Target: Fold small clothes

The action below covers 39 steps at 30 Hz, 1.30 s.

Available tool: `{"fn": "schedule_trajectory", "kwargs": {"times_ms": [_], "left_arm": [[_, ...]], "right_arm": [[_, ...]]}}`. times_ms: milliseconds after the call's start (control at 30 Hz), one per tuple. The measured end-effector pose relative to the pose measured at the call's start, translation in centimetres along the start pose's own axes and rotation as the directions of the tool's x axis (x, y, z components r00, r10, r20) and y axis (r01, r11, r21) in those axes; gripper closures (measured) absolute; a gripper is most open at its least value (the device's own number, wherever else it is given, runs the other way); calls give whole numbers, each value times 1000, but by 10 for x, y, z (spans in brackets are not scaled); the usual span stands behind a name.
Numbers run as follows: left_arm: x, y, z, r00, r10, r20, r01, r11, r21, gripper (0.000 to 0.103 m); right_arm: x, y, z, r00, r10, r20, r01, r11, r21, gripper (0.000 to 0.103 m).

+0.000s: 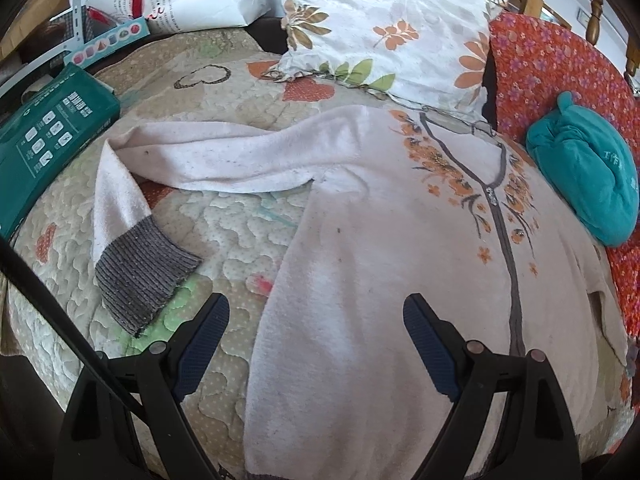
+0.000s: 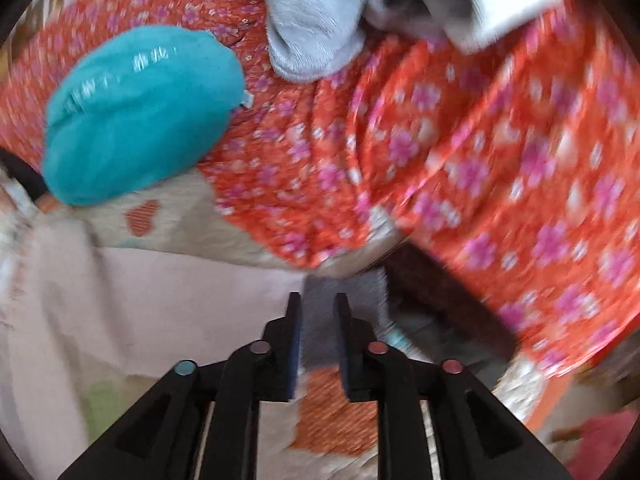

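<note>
A pale pink cardigan [image 1: 380, 264] with a grey zip line and orange flower print lies spread on the quilted bed cover [image 1: 224, 224]. Its left sleeve [image 1: 208, 156] stretches left and bends down to a grey ribbed cuff [image 1: 140, 276]. My left gripper [image 1: 316, 320] is open and empty, hovering over the cardigan's lower left body. In the blurred right wrist view my right gripper [image 2: 318, 304] has its jaws narrowly apart around the grey cuff [image 2: 320, 312] of the right sleeve [image 2: 180, 300]; contact cannot be made out.
A floral pillow [image 1: 400, 28] lies at the head of the bed. A red flowered blanket [image 1: 560, 80] [image 2: 480, 160] lies to the right with a teal folded garment [image 1: 588, 184] [image 2: 140, 112] on it. A green box [image 1: 48, 152] sits at the left. Grey-white clothes [image 2: 320, 12] lie further back.
</note>
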State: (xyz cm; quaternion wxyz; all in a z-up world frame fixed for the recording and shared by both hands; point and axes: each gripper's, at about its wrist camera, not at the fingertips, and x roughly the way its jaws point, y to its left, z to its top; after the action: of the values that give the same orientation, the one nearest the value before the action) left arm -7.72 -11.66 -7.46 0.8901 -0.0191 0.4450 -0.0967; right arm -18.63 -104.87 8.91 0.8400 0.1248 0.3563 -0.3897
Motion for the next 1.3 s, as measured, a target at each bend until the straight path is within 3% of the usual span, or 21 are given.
{"fn": "schedule_trajectory", "kwargs": {"times_ms": [200,300,433,567,600,633,833,967,1033,1133,1200,1300], "left_arm": [[3,-13,-3,1000,-18,-12,19,999,31,15],[6,-19,-7,1000,-17,-25,19,998,54,15],[9,-21,-9,999,-17,-32,20,998,68,15],[10,-18,-8,999,-20,-34,21,998,52,15],[9,-17,-7,999,-23,-34,24,999,46,15],[9,-14,-6,999,-23,-34,24,999,44,15],[2,8,25,1000,5,-26,-4,999,45,15],[-8,28,62,998,45,47,-47,998,30,15],[-10,40,76,990,93,103,-94,995,13,15],[-9,64,79,984,122,131,-116,992,-48,15],[-5,78,78,985,133,105,-124,988,-86,15],[-3,97,80,994,82,74,-69,984,-166,15]], "right_arm": [[22,-21,-22,980,169,-102,-158,982,107,75],[41,-32,-33,961,233,-152,-198,956,216,64],[69,-36,-43,964,194,-181,-139,951,277,62],[79,-28,-35,983,138,-117,-102,957,271,62],[83,-25,-31,984,130,-117,-98,964,249,67],[84,-22,-28,985,127,-115,-98,968,233,95],[43,2,2,988,152,-1,-149,971,188,98],[8,56,23,966,250,57,-254,964,79,98],[-10,98,24,941,334,52,-334,942,4,98],[-25,168,15,899,438,-2,-436,895,-93,98],[-29,230,2,868,493,-59,-496,853,-165,98],[-34,316,-25,830,541,-139,-557,785,-269,98]]}}
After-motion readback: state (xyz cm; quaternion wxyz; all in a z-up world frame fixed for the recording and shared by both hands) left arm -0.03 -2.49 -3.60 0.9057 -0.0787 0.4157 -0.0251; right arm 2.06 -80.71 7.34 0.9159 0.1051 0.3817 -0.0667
